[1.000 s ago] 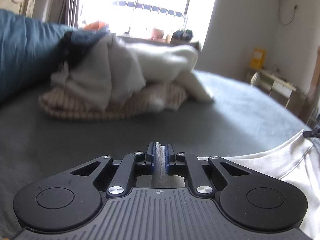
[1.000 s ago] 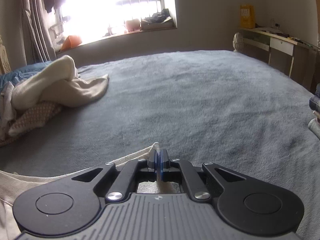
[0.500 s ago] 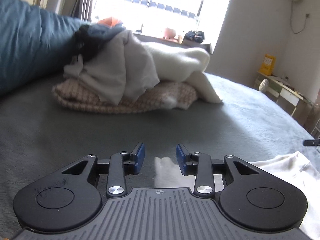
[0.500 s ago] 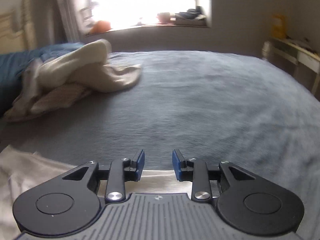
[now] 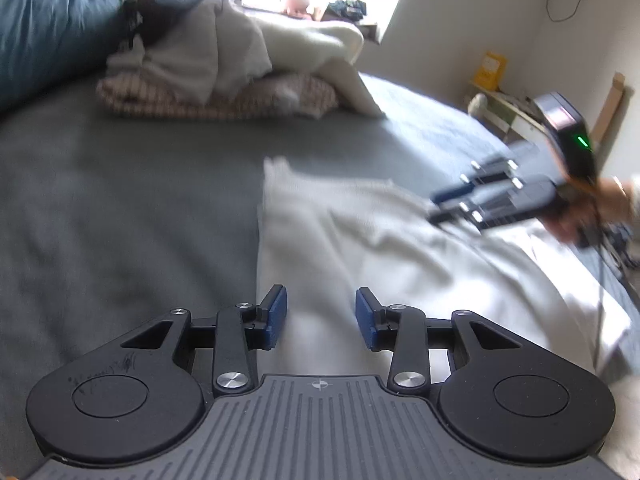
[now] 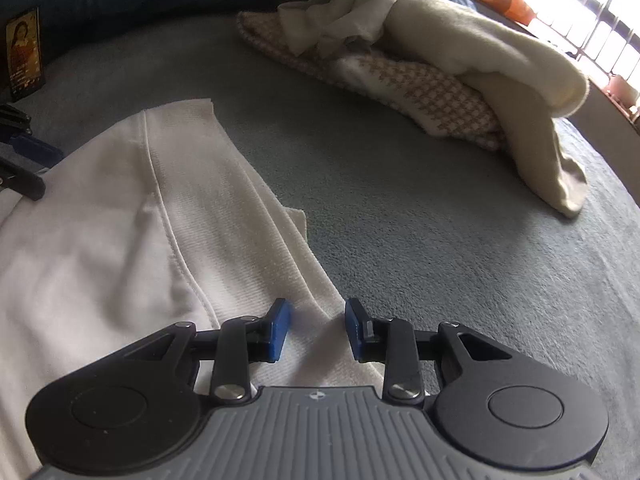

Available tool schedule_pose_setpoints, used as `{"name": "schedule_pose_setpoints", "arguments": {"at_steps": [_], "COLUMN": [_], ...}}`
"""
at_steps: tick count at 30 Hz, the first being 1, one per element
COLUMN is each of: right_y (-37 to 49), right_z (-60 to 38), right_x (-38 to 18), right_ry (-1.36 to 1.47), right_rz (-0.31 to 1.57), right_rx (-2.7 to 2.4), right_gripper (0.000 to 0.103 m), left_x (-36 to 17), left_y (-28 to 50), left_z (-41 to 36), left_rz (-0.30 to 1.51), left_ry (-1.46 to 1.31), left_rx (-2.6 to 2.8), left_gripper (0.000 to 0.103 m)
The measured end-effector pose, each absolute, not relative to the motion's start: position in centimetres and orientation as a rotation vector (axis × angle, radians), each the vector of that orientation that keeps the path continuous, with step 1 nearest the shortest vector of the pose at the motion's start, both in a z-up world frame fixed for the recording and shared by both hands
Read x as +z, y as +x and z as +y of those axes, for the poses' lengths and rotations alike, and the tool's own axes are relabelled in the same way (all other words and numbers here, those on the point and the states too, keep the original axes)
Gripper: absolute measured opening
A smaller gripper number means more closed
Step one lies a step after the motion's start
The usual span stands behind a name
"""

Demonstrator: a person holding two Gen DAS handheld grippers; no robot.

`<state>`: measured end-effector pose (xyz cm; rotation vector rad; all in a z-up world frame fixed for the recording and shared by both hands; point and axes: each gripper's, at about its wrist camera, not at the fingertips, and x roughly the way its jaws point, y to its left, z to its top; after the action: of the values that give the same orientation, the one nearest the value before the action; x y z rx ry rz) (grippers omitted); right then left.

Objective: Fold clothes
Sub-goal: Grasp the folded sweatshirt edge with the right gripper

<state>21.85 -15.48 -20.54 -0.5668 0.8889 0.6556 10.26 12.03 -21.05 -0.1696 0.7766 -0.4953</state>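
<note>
Both grippers have just let go: left gripper (image 5: 321, 317) is opening, right gripper (image 6: 317, 329) stands apart, each empty above the white garment (image 6: 120, 216), now spread on the grey bed (image 6: 440, 220). One fold looks laid; the next hold comes up.

White garment (image 6: 120, 216) w/ ribbed hem band, on grey-green bedspread (image 6: 440, 240); left gripper (image 5: 321, 316) black w/ blue pads (image 5: 276, 312), grey ridged body; right gripper (image 6: 317, 330) same: black arms, blue pads (image 6: 280, 330); clothes pile (image 6: 420, 60): cream knit on top, light grey crumpled piece, beige-and-white houndstooth item underneath; dark blue duvet (image 5: 48, 28) behind pile; yellow box (image 5: 493, 69) by off-white wall; green LED on the right gripper's black housing in left wrist view.
</note>
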Motion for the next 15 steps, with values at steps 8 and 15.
{"name": "schedule_pose_setpoints", "arguments": {"at_steps": [8,15], "right_y": [21.1,20.8], "right_z": [-13.5,-12.3], "right_x": [-20.9,-21.3], "right_ry": [-0.722,-0.771], "right_rz": [0.916,0.935], "right_rx": [0.67,0.651], "right_gripper": [0.032,0.022], "left_x": [-22.3,-22.4], "left_y": [9.1,8.4], "left_z": [13.6,14.1], "left_rz": [0.779,0.759], "left_ry": [-0.209,-0.213], "left_rx": [-0.525,-0.534], "left_gripper": [0.039,0.041]}}
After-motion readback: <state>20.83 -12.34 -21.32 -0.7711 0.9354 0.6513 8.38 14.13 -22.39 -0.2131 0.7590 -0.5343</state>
